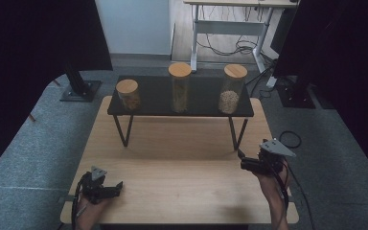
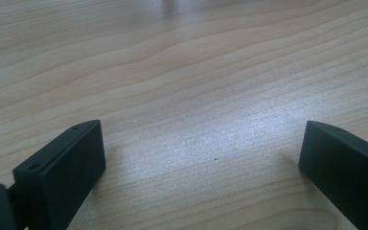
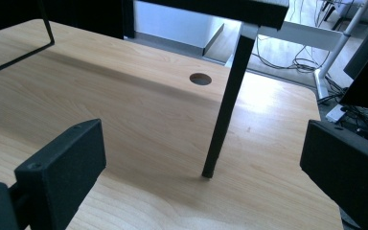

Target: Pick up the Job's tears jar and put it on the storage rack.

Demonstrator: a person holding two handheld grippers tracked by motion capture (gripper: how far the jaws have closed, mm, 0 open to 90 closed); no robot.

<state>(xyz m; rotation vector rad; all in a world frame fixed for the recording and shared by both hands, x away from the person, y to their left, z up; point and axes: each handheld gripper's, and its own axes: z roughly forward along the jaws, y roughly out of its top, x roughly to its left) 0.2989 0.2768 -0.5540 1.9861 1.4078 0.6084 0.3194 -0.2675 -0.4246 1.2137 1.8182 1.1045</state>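
Three clear jars with wooden lids stand on a black shelf (image 1: 148, 109): a short one (image 1: 128, 95) at the left, a tall one (image 1: 179, 87) in the middle, and one with pale grains (image 1: 231, 89) at the right. My left gripper (image 1: 119, 185) rests low over the wooden table (image 1: 172, 167) near its front left, open, with bare wood between its jaws (image 2: 203, 153). My right gripper (image 1: 240, 154) is held above the table's right side, open with nothing in it (image 3: 203, 158), and looks toward the shelf's black leg (image 3: 225, 110).
The shelf stands on thin black legs (image 1: 125, 130) across the back of the table. A round cable hole (image 3: 201, 79) sits in the tabletop beyond the leg. Black stands (image 1: 80, 88) and a white desk frame (image 1: 230, 28) with cables lie on the floor behind.
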